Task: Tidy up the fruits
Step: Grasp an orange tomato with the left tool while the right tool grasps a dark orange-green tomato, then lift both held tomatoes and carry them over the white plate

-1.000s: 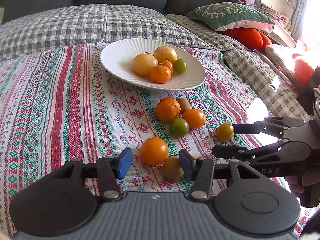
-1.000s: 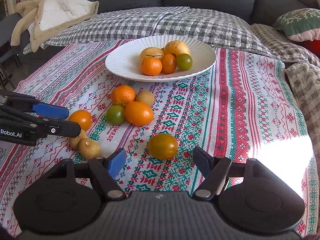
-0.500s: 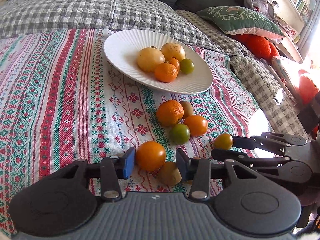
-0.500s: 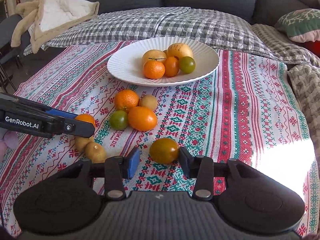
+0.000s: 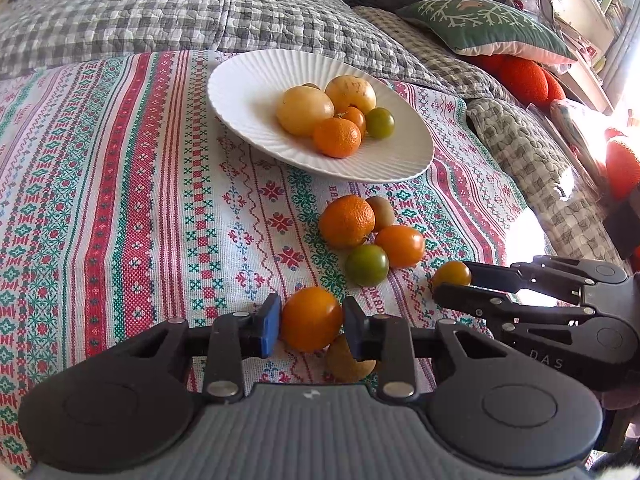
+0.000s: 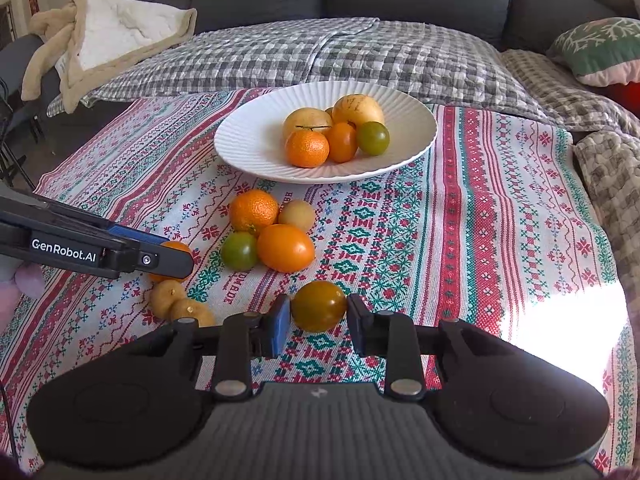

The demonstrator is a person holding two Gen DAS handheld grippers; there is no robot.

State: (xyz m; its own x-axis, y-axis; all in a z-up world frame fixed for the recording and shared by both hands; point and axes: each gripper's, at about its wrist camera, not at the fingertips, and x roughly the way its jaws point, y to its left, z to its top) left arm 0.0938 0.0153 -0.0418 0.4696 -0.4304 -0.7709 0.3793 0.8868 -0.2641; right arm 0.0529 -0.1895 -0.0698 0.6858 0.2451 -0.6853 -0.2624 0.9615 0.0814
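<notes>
A smooth orange fruit (image 5: pixel 311 319) lies on the patterned cloth between the pads of my left gripper (image 5: pixel 310 316). Its jaws are closing and both pads touch the fruit. My right gripper (image 6: pixel 318 314) is closing on a brown-green tomato (image 6: pixel 319 306), and its pads meet the tomato's sides. In the left wrist view the right gripper (image 5: pixel 452 284) reaches in from the right. The white ribbed plate (image 5: pixel 248 76) further back holds several fruits. A mandarin (image 5: pixel 346 221), an orange tomato (image 5: pixel 400 246), a green tomato (image 5: pixel 367 265) and a small tan fruit (image 5: pixel 382 212) lie loose between the plate and the grippers.
Two small tan fruits (image 6: pixel 180 304) lie close under the left gripper (image 6: pixel 168 256). Behind the cloth are a grey checked quilt (image 6: pixel 320 48) and a dark sofa. A green cushion (image 5: pixel 480 24) lies to the right and a beige blanket (image 6: pixel 100 36) to the far left.
The jaws of both grippers have narrowed from wide open to touching their fruits. The left gripper has edged forward around the orange fruit. The right hand has stayed in place.
</notes>
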